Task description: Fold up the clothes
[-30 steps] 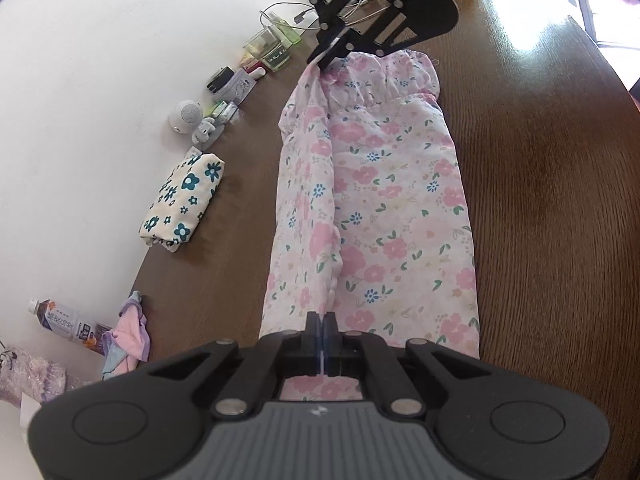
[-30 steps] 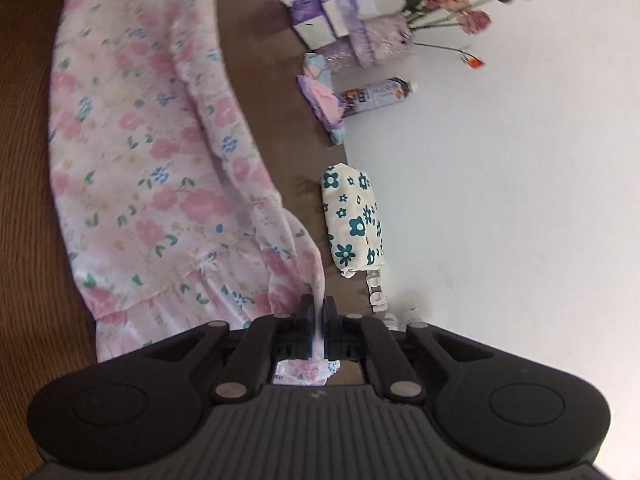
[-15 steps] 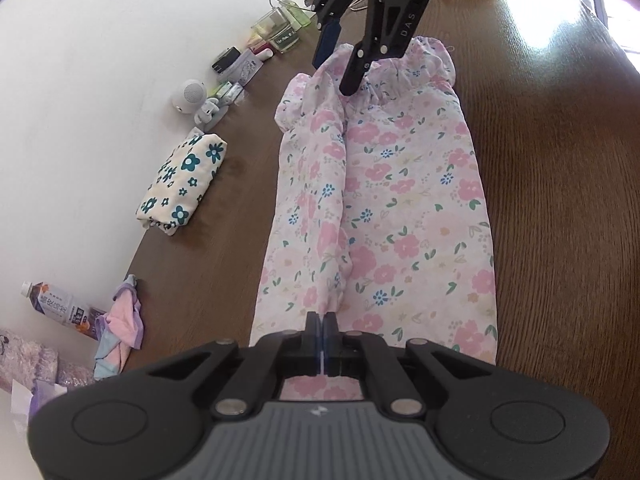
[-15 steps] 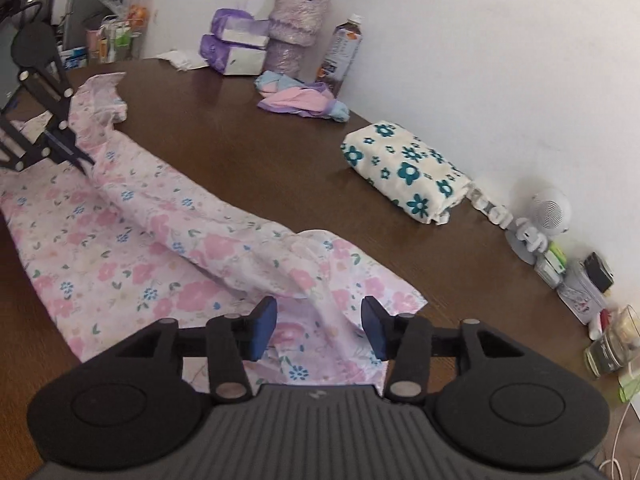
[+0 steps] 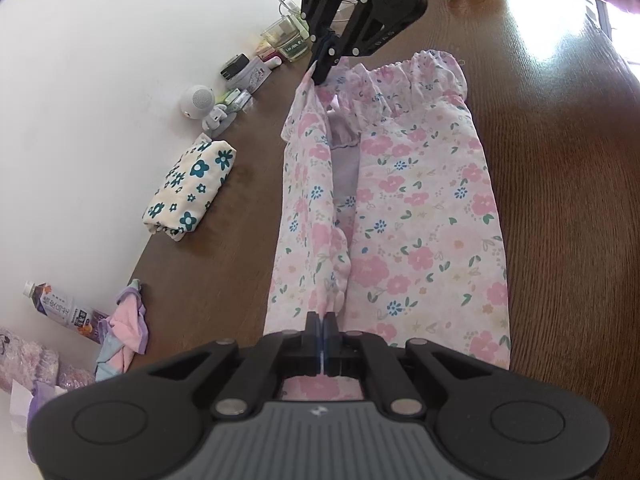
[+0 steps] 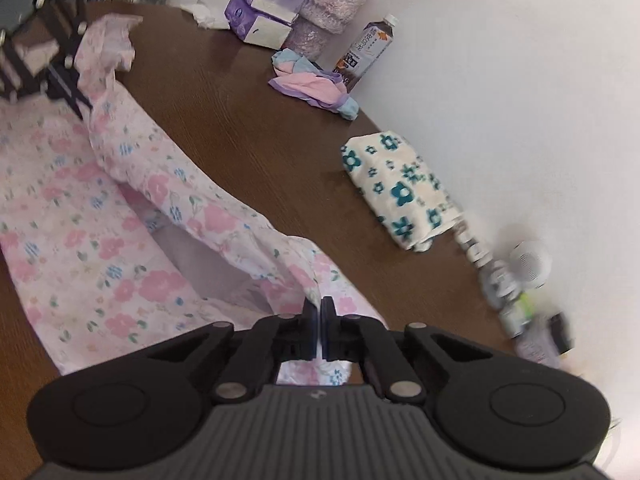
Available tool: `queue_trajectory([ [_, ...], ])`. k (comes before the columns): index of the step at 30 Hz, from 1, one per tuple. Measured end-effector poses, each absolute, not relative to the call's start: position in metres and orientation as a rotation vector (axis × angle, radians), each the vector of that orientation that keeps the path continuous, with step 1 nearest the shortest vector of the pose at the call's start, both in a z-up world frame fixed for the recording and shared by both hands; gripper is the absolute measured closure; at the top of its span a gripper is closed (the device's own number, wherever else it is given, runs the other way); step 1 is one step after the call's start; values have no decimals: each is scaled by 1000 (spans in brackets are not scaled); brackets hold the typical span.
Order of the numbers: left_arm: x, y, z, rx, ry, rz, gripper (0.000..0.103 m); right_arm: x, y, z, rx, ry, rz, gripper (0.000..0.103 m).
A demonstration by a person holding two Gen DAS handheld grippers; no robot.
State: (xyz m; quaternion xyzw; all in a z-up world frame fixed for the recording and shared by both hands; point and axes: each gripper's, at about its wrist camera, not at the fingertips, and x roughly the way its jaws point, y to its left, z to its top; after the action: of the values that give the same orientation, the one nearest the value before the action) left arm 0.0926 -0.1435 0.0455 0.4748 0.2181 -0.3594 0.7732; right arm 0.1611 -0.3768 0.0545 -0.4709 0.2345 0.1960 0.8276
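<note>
A long pink floral garment (image 5: 420, 220) lies flat along the brown table (image 5: 560, 200). My left gripper (image 5: 322, 320) is shut on its near end, along the folded-over left edge. At the far, gathered end my right gripper (image 5: 320, 74) is shut on the same edge and holds it up, so the pale inner side shows. In the right wrist view my right gripper (image 6: 318, 308) pinches the floral garment (image 6: 80, 220), and the raised edge runs to my left gripper (image 6: 82, 110) at the upper left.
A folded cream cloth with teal flowers (image 5: 192, 184) lies by the wall. Along the wall are also a drink bottle (image 5: 60, 308), a crumpled pink and purple cloth (image 5: 128, 324), a white round speaker (image 5: 198, 102), a glass jar (image 5: 288, 40), tissue packs (image 6: 260, 16) and a vase (image 6: 328, 8).
Half a second ago my right gripper was open above the garment's far end; it has shut on the edge again and lifted it. My left gripper has kept its grip.
</note>
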Motion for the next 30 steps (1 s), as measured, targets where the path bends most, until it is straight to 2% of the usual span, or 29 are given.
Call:
queue_trajectory([
  [2,86,-145,49,1049,455,-796,103,141,-367,42,-1245,363,327,102],
  [5,74,-147,46,1109,446,-828,103,115,-362,17,-1471,308,293,102],
  [14,65,-152,29,1145,506,-896,102,72,-367,-11,-1442,381,349,102],
  [17,72,-150,35,1064,543,-899,96,73,-370,-14,-1393,421,359,102],
  [23,90,-122,63,728,625,-880,91,76,-401,25,-972,509,401,92],
  [26,93,-115,75,564,635,-872,88,75,-427,50,-674,512,476,78],
  [28,93,-115,81,479,620,-860,81,77,-437,62,-504,478,502,68],
  [30,93,-120,75,461,636,-841,81,87,-438,66,-370,464,496,67],
])
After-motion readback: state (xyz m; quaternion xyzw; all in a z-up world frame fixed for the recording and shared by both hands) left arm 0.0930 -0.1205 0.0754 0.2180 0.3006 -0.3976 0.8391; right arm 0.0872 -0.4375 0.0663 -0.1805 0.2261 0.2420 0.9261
